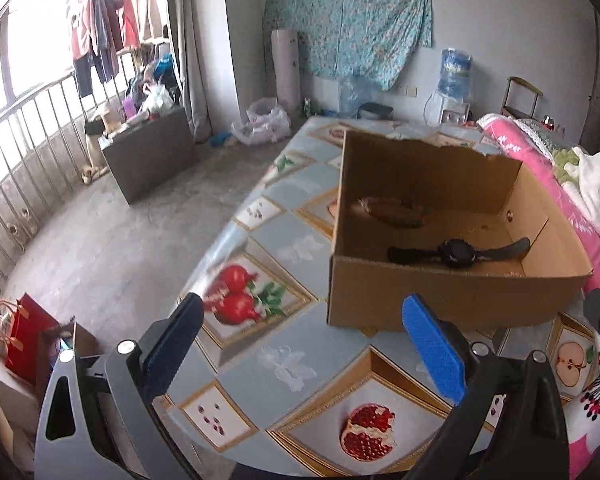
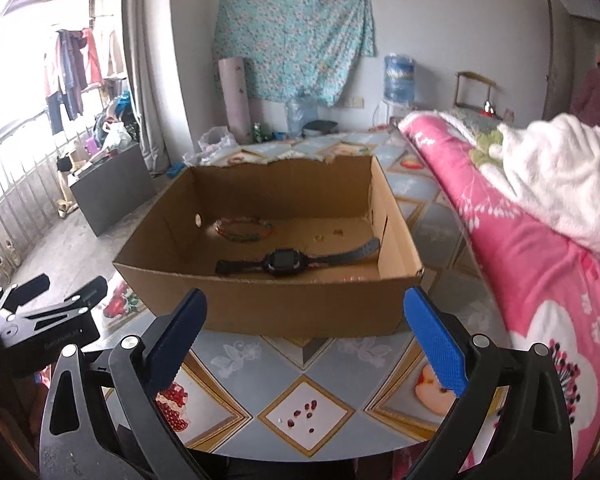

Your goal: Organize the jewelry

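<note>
Near the table's (image 2: 308, 400) front edge, both the left gripper (image 1: 300, 320) and right gripper (image 2: 304, 312) hover spread and empty before the cardboard box (image 2: 260, 304) holding watch (image 2: 278, 262) and bracelet (image 2: 242, 230), so fetching another piece likely comes next.

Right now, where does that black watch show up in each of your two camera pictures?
Left wrist view: the black watch lies right of centre, inside the cardboard box, near its front wall.
Right wrist view: the black watch lies at centre, in the same box.
Shared landmark: the beaded bracelet lying behind it.
</note>
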Motion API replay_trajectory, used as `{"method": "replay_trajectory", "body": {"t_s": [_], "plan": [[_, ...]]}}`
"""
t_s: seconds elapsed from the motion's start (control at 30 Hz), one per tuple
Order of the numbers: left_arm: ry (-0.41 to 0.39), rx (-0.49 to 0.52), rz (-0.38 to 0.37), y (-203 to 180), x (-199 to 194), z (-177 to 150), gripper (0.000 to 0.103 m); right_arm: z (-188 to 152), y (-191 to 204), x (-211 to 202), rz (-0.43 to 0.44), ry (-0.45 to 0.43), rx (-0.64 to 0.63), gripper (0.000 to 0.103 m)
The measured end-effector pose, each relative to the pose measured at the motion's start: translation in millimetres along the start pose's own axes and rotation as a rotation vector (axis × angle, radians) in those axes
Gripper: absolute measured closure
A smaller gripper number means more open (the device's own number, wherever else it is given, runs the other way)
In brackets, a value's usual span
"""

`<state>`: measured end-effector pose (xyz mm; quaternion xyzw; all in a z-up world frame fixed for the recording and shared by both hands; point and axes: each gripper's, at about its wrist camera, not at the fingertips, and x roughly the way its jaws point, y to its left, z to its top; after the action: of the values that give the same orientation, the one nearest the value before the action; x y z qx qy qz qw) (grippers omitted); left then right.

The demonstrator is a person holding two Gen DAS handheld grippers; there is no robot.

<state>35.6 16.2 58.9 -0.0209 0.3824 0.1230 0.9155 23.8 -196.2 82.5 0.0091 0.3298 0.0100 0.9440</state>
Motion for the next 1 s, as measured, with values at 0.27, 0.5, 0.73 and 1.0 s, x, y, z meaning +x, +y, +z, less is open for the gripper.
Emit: {"method": "replay_trajectory", "body": {"t_s": [0.27,0.5,0.73,1.0], "plan": [[0.065,-0.025,-0.035,-9,16,0,0.005,-8,4,20,-0.016,0.085,-0.012,0.008],[0.116,-0.055,-0.051,-13,28,1,0.005,-10,-1,27,-0.028,0.112,-0.004,0.008],[0.125,-0.015,-0.021,-22,29,-4,0.005,-14,-9,36,-0.03,0.14,0.02,0.008],[0.131,0.012,-0.02,-27,30,-7,0.005,-13,-17,38,-0.034,0.147,0.039,0.008]]}}
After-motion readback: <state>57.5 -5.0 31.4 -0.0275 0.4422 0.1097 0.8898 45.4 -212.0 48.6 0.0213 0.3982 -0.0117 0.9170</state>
